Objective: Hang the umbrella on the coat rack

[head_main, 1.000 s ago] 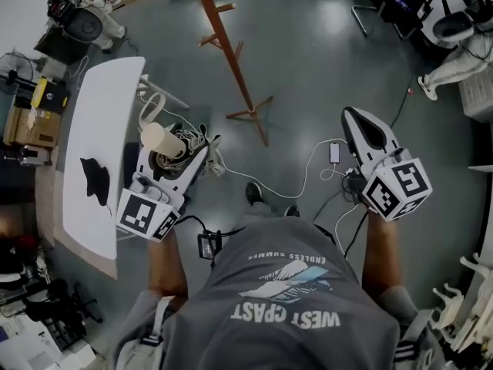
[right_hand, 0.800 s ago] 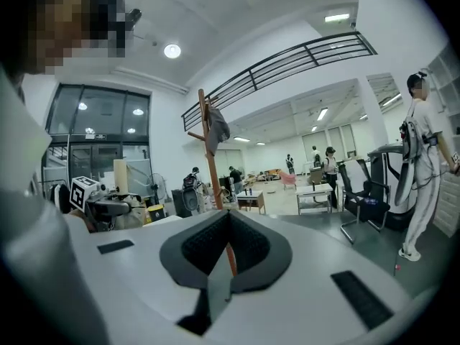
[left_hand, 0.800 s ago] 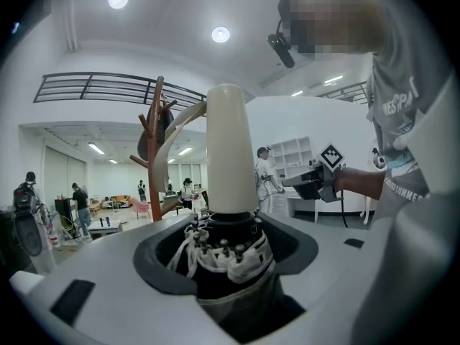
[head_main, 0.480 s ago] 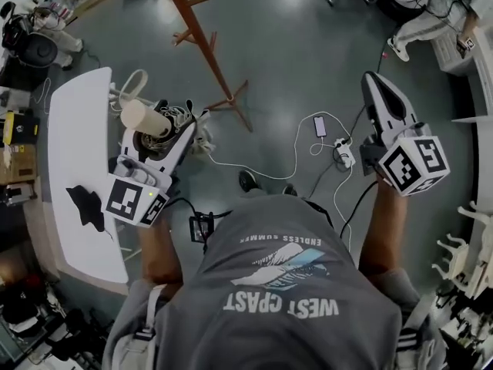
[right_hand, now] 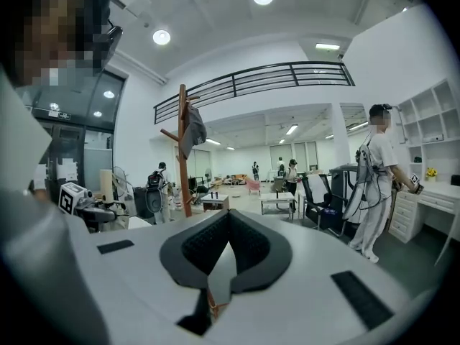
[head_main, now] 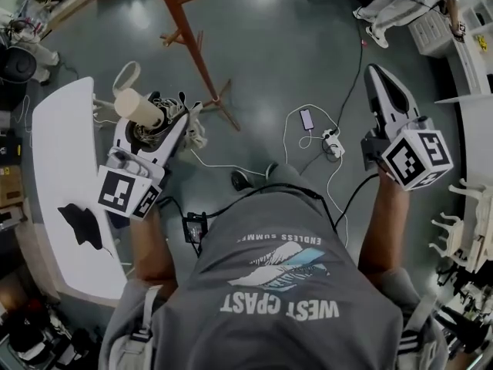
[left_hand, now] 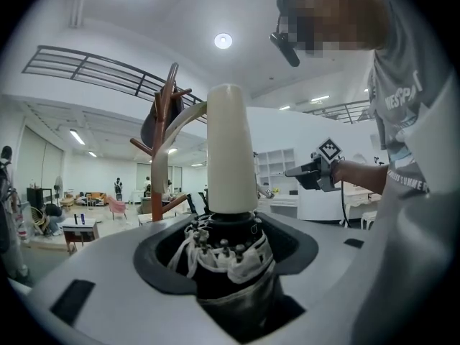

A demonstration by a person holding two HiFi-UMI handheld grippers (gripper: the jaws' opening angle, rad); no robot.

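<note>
A folded black umbrella (head_main: pixel 148 132) with a thick cream handle (head_main: pixel 135 107) and a cream wrist loop stands upright between the jaws of my left gripper (head_main: pixel 173 126), which is shut on it. In the left gripper view the handle (left_hand: pixel 231 149) rises out of the bunched canopy (left_hand: pixel 228 259). The brown wooden coat rack (head_main: pixel 183 33) stands just beyond, its feet (head_main: pixel 219 102) close to the gripper's tip. A dark garment (right_hand: pixel 192 131) hangs on the rack (right_hand: pixel 184 157). My right gripper (head_main: pixel 379 79) hovers at the right with its jaws shut on nothing (right_hand: pixel 228 220).
A white table (head_main: pixel 54 145) lies at the left with a black item (head_main: pixel 82 225) on it. Cables, a phone (head_main: pixel 306 119) and a power strip (head_main: pixel 333 140) lie on the floor between the grippers. White furniture (head_main: pixel 462 214) stands at the right. A person (right_hand: pixel 377 185) stands at the right.
I have stepped nearer to the coat rack. The left gripper with the umbrella has moved up and towards the rack's feet. The right gripper has risen a little.
</note>
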